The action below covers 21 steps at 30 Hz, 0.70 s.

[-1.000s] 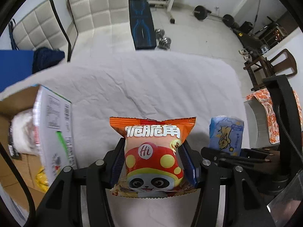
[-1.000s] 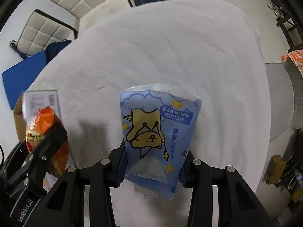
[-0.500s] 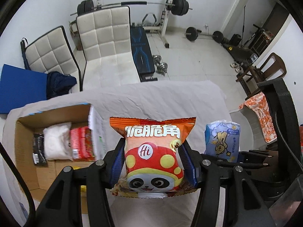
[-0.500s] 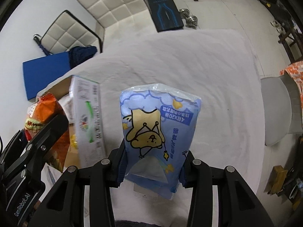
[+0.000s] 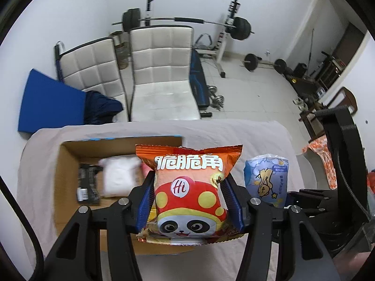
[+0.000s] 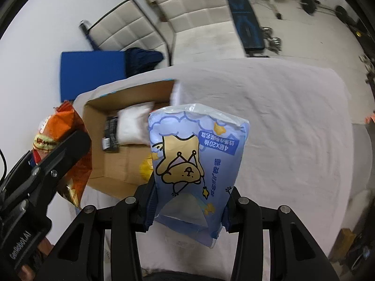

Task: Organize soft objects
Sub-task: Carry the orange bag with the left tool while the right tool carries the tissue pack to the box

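A table draped in a pale cloth (image 6: 281, 121) fills the foreground of a room with white padded chairs (image 5: 161, 70) and a barbell rack (image 5: 187, 23) at the far wall. On the table's left side sits an open cardboard box (image 5: 68, 164), its flaps up, apparently the collecting point for the soft goods: a white soft pack (image 5: 119, 178) and a dark packet (image 5: 88, 185) lie inside it, with something yellow (image 6: 146, 167) partly hidden near its near edge.

Both grippers hang above the table, each loaded, which suggests the two items are being carried to the box together. The left gripper (image 5: 189, 201) holds an orange snack bag (image 5: 189, 192) printed with a panda in a red cap; the bag stands upright over the box's near right corner, likely so it can drop straight in. The gripper's blue-padded fingers (image 5: 146, 201) are set narrow, pressing the bag's puffed sides.

To the right, the right gripper (image 6: 187, 210) grips a blue tissue pack (image 6: 196, 164) with a cartoon bear, print upside down, held just right of the box over bare cloth. Its fingers (image 6: 150, 210) are closed in against the pack's lower sides, slightly pinching the soft wrapper.
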### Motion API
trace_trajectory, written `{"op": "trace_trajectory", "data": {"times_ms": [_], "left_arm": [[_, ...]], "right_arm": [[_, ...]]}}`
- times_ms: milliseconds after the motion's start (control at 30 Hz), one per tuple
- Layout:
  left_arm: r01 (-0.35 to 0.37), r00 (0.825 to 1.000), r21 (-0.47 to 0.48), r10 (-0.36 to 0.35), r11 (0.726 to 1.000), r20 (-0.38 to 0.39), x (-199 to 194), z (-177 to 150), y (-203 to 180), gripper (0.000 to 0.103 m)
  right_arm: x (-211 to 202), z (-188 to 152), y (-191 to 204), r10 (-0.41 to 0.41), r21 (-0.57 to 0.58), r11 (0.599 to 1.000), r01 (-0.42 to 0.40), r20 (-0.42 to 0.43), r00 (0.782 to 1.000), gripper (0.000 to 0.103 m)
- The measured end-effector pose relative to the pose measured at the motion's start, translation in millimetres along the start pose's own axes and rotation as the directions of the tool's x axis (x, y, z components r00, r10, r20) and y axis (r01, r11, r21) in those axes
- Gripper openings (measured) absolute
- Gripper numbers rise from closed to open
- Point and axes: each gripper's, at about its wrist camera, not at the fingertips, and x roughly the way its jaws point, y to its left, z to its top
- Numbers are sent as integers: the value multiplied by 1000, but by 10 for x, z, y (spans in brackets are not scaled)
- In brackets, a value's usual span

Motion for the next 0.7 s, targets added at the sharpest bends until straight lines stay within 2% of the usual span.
{"op": "trace_trajectory", "data": {"times_ms": [133,367,533,700], "left_arm": [[-8,1000,-44,8,999,-11,-104,-29,458,52],[-38,993,-142,22,989,-115,35,-249,1291,52],[-57,975,-169,18,984,-223,349,-453,1692,52],[-56,944,-224,-21,973,-328,759,-623,2057,52]], "right_arm": [[240,-32,465,40,-42,998,-41,-29,999,46],[920,-110,1154,63,-100,992,-73,-100,993,46],[1418,-125,1380,72,-89,992,-86,-144,987,46],[1862,-125,1536,59,-88,993,-76,-182,982,46]]}}
